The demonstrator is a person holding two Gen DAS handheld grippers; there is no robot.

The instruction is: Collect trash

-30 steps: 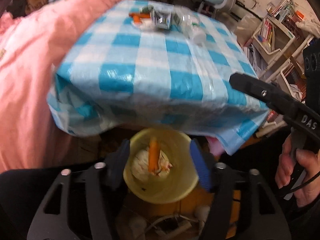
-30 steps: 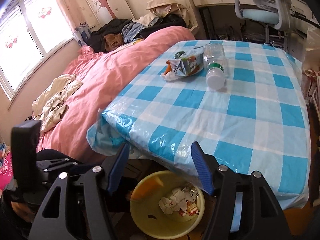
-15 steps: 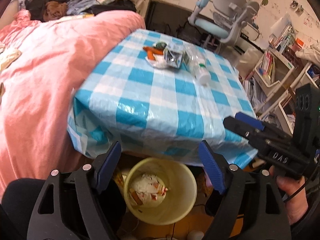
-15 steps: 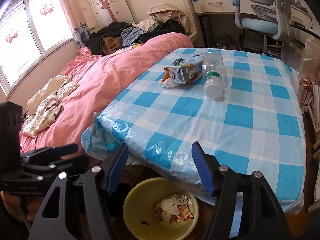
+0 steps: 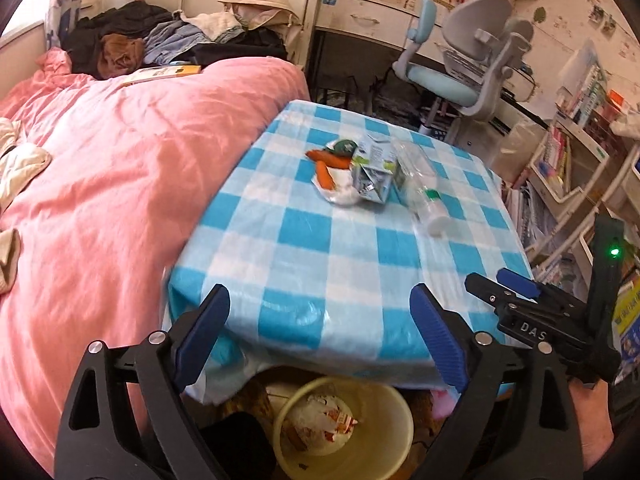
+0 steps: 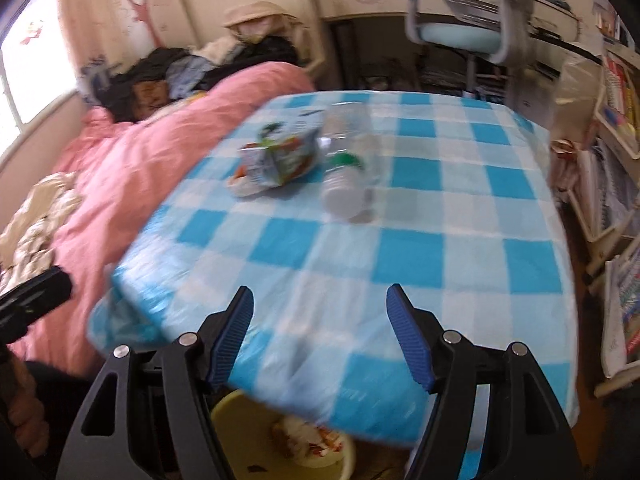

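Note:
My left gripper [image 5: 319, 292] hangs over the near edge of the blue-checked table [image 5: 304, 264], its jaws opening with nothing between them. Below it stands a yellow bin [image 5: 384, 432] with crumpled wrappers [image 5: 320, 424] inside. Far across the table lie carrot pieces [image 5: 326, 168], a crushed drink carton [image 5: 372, 176] and a clear plastic bottle [image 5: 420, 188] on its side. My right gripper [image 6: 319, 293] is open and empty above the same table edge, facing the carton [image 6: 280, 160] and bottle [image 6: 346, 168]. The bin [image 6: 232, 412] shows partly under the cloth.
A bed with a pink quilt [image 5: 100, 200] presses against the table's left side, with a pile of clothes [image 5: 160, 40] at its head. A blue desk chair [image 5: 452, 76] stands behind the table. Bookshelves [image 5: 560, 152] line the right.
My left gripper rose from just over the bin and spread its jaws; the orange piece between them now lies in the bin. The right gripper moved forward over the table edge.

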